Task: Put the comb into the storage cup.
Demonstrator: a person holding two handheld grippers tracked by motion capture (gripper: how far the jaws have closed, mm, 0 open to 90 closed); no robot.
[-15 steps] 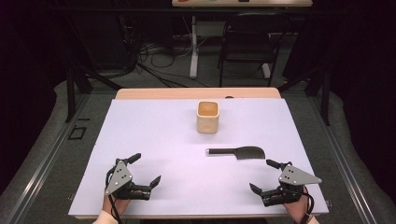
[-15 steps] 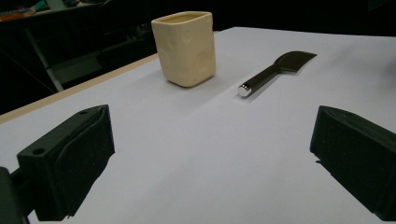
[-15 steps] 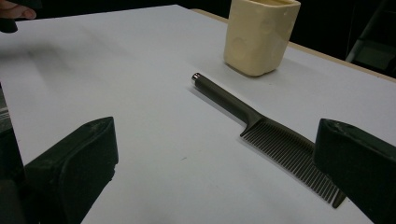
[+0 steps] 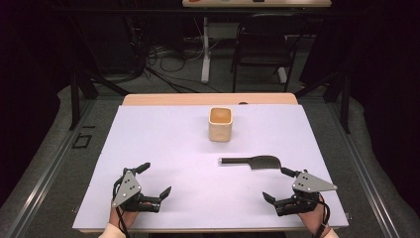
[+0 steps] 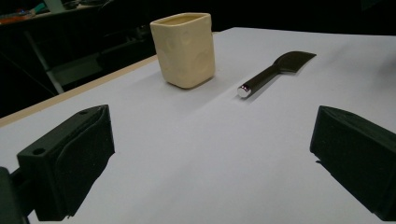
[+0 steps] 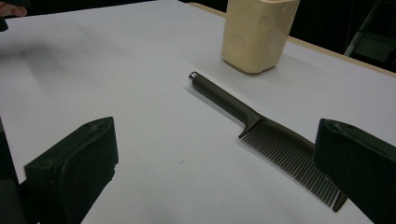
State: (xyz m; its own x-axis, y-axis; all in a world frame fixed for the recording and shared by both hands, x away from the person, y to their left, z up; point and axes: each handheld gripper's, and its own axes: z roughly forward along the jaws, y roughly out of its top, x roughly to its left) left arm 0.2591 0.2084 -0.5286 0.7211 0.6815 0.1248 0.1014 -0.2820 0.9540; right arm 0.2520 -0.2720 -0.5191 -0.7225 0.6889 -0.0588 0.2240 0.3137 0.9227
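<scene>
Nothing had shifted since before: my right gripper (image 4: 281, 187) sat spread, comb (image 6: 275, 140) just ahead; left gripper (image 4: 155, 179) spread too. Pickup not begun.

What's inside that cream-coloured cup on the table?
From the high view the cup looks empty: only its orange-tinted inner walls show through the open top. From the gripper views its walls cover the inside. The comb lies beside it, not inside.

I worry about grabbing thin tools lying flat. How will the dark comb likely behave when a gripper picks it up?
The comb lies flat on the white table, so jaws may struggle to get under it. Its round, smooth handle looks slippery and might twist in a grip. It seems stiff and light; the fine teeth probably flex a little.
</scene>
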